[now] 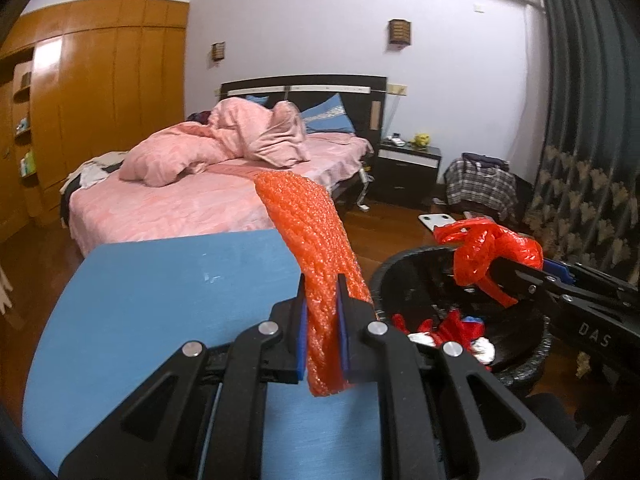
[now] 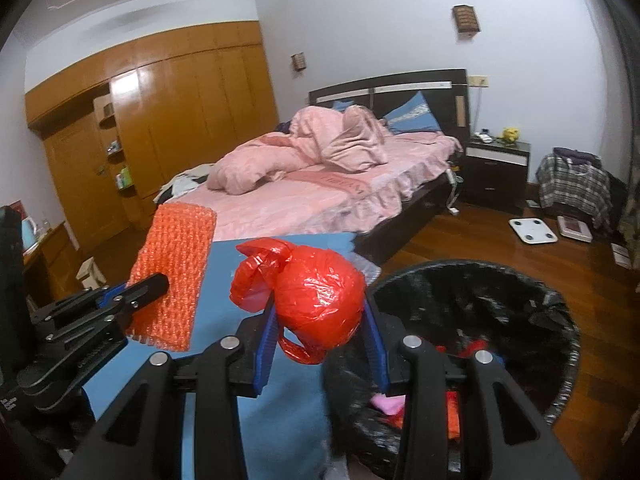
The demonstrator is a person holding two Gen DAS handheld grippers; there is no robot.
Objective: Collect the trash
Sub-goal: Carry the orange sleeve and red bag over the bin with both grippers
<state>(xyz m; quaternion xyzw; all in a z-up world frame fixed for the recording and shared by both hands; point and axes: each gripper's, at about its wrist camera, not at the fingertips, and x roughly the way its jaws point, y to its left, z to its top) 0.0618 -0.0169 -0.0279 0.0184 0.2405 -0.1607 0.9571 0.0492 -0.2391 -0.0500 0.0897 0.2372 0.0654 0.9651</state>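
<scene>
My left gripper (image 1: 322, 292) is shut on a strip of orange bubble wrap (image 1: 308, 232), held upright over the blue table (image 1: 160, 300). From the right wrist view the same gripper (image 2: 160, 280) and its orange bubble wrap (image 2: 172, 272) sit at the left. A knotted red plastic bag (image 2: 316, 300) is pinched between the blue pads of my right gripper (image 2: 320, 312), just left of the black-lined trash bin (image 2: 552, 320). In the left wrist view the right gripper (image 1: 500, 272) holds the red bag (image 1: 492, 252) above the bin (image 1: 404, 276), which contains red and foil scraps.
A bed with pink bedding (image 2: 320, 184) stands beyond the table. A dark nightstand (image 2: 496, 168), a white scale (image 2: 532, 230) on the wooden floor and a chair draped with plaid clothes (image 2: 572, 188) lie to the right. A wooden wardrobe (image 2: 168, 120) fills the left wall.
</scene>
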